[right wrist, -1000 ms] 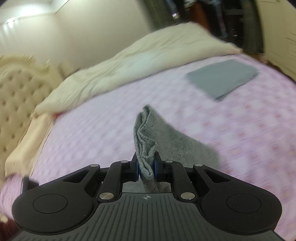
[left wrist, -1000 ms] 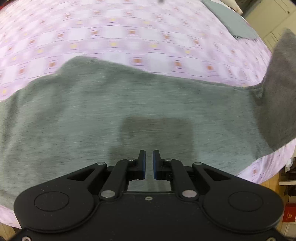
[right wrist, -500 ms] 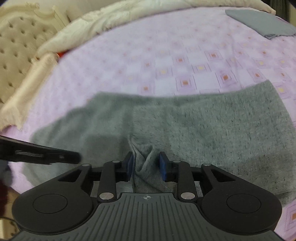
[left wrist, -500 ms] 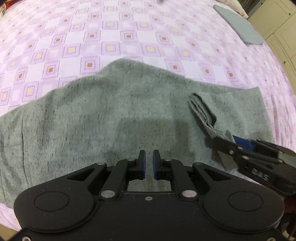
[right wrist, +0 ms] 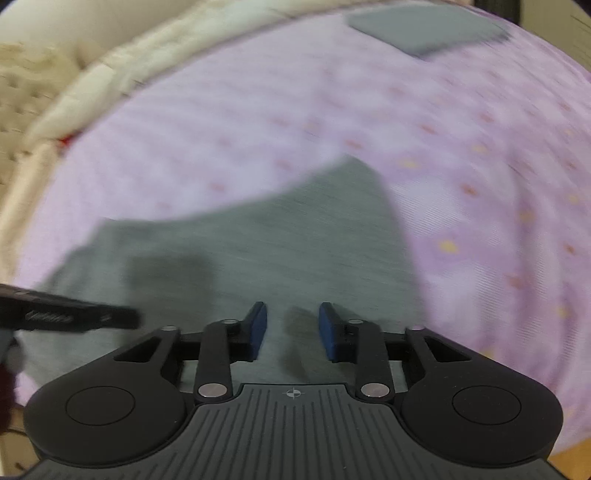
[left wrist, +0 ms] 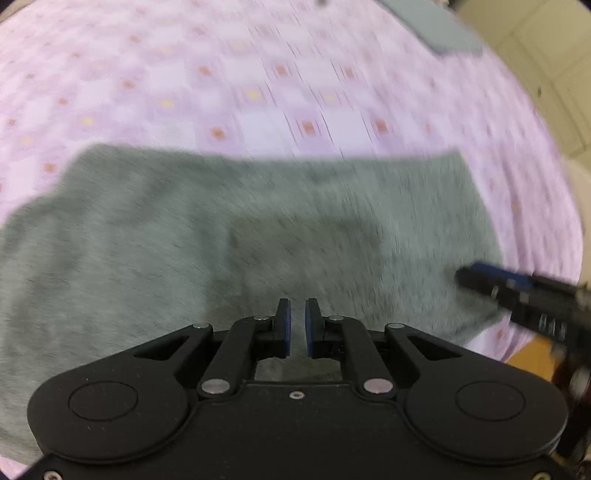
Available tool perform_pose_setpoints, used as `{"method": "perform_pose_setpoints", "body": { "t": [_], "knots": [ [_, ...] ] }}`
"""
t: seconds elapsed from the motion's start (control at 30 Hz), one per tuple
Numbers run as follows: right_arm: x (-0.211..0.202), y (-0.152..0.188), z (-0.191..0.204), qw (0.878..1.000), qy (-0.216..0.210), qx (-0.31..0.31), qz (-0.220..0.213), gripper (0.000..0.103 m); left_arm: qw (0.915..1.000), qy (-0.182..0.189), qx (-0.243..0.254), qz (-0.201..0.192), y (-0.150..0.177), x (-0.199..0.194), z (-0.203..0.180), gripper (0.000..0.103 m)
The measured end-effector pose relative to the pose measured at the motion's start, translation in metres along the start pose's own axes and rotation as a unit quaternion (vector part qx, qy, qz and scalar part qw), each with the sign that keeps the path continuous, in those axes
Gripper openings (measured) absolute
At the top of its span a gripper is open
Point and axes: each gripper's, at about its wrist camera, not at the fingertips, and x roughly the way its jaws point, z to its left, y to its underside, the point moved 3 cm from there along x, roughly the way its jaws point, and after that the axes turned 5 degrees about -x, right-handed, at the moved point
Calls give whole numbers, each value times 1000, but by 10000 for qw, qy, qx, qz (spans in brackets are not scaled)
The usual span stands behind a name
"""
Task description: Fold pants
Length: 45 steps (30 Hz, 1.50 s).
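Grey knit pants (left wrist: 258, 221) lie flat, folded over, on the purple patterned bed sheet (left wrist: 258, 92). My left gripper (left wrist: 297, 306) hovers over their near part, pointing steeply down. Its jaws stand a narrow gap apart with nothing between them. My right gripper (right wrist: 293, 314) hangs over the pants (right wrist: 295, 240) near their right end. Its jaws are closing, with no cloth between the pads. A small crease lies below them. Each gripper shows in the other's view: the right gripper (left wrist: 465, 275) at the right edge, the left gripper (right wrist: 127, 317) at the left edge.
A folded grey cloth (right wrist: 424, 29) lies at the far end of the bed, also the folded cloth (left wrist: 443, 33). A cream quilt (right wrist: 147, 74) and tufted headboard (right wrist: 18, 92) are at the left. Wooden floor (left wrist: 535, 354) shows past the bed's near right edge.
The right gripper came down with a held-up fold of the pants, opened and let it go; the cloth now lies flat. The left gripper shifted sideways over the pants, jaws unchanged.
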Motion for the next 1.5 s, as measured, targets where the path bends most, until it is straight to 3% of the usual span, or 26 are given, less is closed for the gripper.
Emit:
{"method": "perform_pose_setpoints", "body": {
  "t": [0.1,0.23,0.4,0.47,0.6,0.77,1.03,1.1,1.2,1.33,1.5],
  "knots": [
    [4,10,-20,9992,180,0,369,5,9994,-267,-60,218,13,22,-6,15],
    [-11,6,-25,9985,18,-246,493,6,9989,-330,-314,78,18,21,-5,16],
    [-24,-32,-13,9955,-275,-891,-155,6,9966,-442,-686,79,18,22,-2,17],
    [-15,-50,-8,9942,-190,-1022,-259,6,9961,-553,-691,56,18,23,-5,17],
    [16,-74,-1,9906,-75,-1367,-55,6,9953,-800,-541,-44,23,26,-15,18],
    [47,-77,-10,9888,100,-1444,355,4,9937,-987,-500,-203,29,29,-24,18],
    [44,-69,-11,9895,67,-1427,228,3,9916,-1056,-642,-384,42,23,-26,21],
    [44,-71,-11,9905,70,-1356,234,4,9908,-1102,-649,-432,40,22,-25,30],
    [47,-75,-11,9915,115,-1268,264,4,9883,-1219,-749,-521,54,7,-13,47],
    [45,-75,-7,9932,270,-1113,212,5,9856,-1141,-1083,-615,71,-12,19,46],
    [28,-69,7,9962,573,-649,-58,8,9797,-1329,-1462,-351,102,-31,83,45]
  ]
}}
